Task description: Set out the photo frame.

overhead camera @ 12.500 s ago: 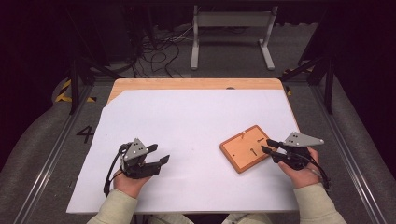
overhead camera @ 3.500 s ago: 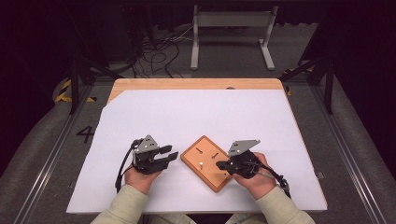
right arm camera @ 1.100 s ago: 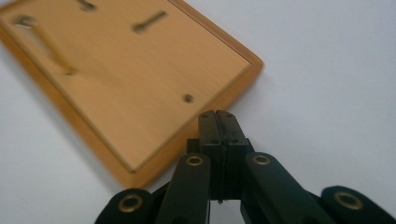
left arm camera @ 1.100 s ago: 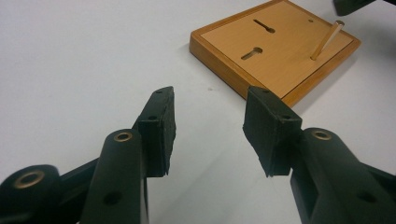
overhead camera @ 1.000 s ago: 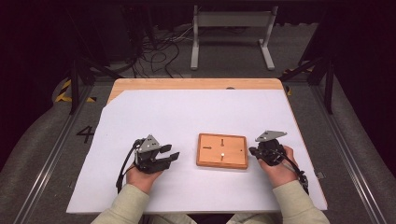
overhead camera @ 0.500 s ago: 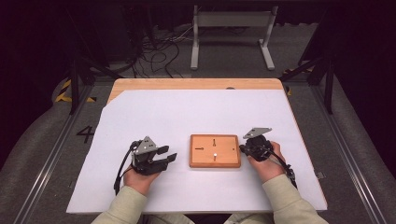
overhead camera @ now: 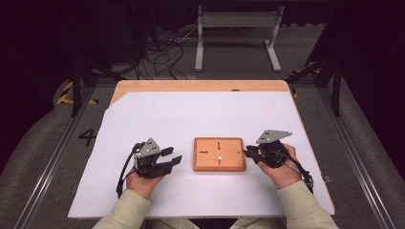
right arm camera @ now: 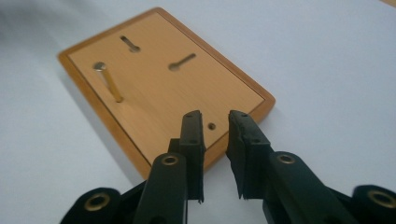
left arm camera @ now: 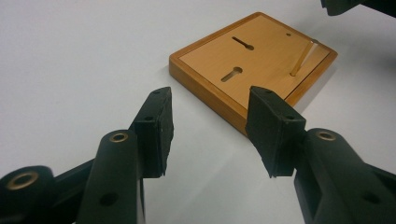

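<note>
A small wooden board [overhead camera: 219, 154] lies flat and square on the white sheet, between my two grippers. It has two keyhole slots and a thin brass peg [overhead camera: 219, 159] standing up from it. My left gripper [overhead camera: 172, 157] rests just left of the board, open, with nothing between its wide-set fingers; in the left gripper view [left arm camera: 210, 100] the board [left arm camera: 261, 60] lies just ahead. My right gripper [overhead camera: 248, 153] is at the board's right edge. In the right gripper view [right arm camera: 217, 119] the jaws stand a narrow gap apart over the board's [right arm camera: 154, 88] near corner, holding nothing.
The white sheet [overhead camera: 191, 119] covers most of a wooden table, whose bare edge [overhead camera: 200, 86] shows at the back. Beyond the table stand a metal frame [overhead camera: 236, 28] and loose cables [overhead camera: 162, 52] on the floor.
The right gripper has brought the board from the right side to the middle and turned it square. In the last half second nothing has visibly moved. The left gripper stays put.
</note>
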The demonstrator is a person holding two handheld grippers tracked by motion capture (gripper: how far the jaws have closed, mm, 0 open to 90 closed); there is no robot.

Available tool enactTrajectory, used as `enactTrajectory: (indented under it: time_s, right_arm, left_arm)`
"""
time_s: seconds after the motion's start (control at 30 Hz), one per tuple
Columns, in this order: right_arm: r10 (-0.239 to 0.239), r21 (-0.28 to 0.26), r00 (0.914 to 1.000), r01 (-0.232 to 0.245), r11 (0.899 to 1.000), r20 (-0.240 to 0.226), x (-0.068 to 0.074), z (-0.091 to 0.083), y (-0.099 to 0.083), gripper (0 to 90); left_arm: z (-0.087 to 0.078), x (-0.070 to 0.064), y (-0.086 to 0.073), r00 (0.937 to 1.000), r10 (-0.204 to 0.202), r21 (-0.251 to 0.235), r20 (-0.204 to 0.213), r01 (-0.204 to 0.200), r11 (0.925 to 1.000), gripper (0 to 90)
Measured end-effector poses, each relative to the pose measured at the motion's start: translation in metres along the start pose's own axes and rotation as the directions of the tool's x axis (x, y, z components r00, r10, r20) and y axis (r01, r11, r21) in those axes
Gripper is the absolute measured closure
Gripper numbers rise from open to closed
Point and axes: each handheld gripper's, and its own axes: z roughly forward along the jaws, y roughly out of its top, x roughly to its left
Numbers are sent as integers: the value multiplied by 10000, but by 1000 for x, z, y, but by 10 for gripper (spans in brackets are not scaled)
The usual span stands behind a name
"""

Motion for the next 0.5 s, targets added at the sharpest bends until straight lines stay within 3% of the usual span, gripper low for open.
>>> enactTrajectory:
  time_s: [0.17, 0.27, 0.37, 0.5]
  right_arm:
    - [-180, -229, 9994, 173, 9996, -305, 3, -9, 2, 731]
    - [-258, -402, 9992, 246, 9989, -299, 3, -16, 4, 724]
    - [-71, -591, 9997, 57, 9982, -231, -2, -26, 2, 722]
    - [220, -640, 9997, -227, 9977, -118, -10, -33, -3, 721]
  left_arm:
    - [2, -3, 2, 9997, 47, 143, 220, -50, 9999, 486]
    - [6, -8, 8, 9971, 177, 192, 738, -191, 9996, 446]
    - [13, -17, 15, 9907, 240, 184, 1342, -267, 9995, 440]
    - [20, -26, 27, 9866, 355, 89, 1590, -374, 9993, 390]
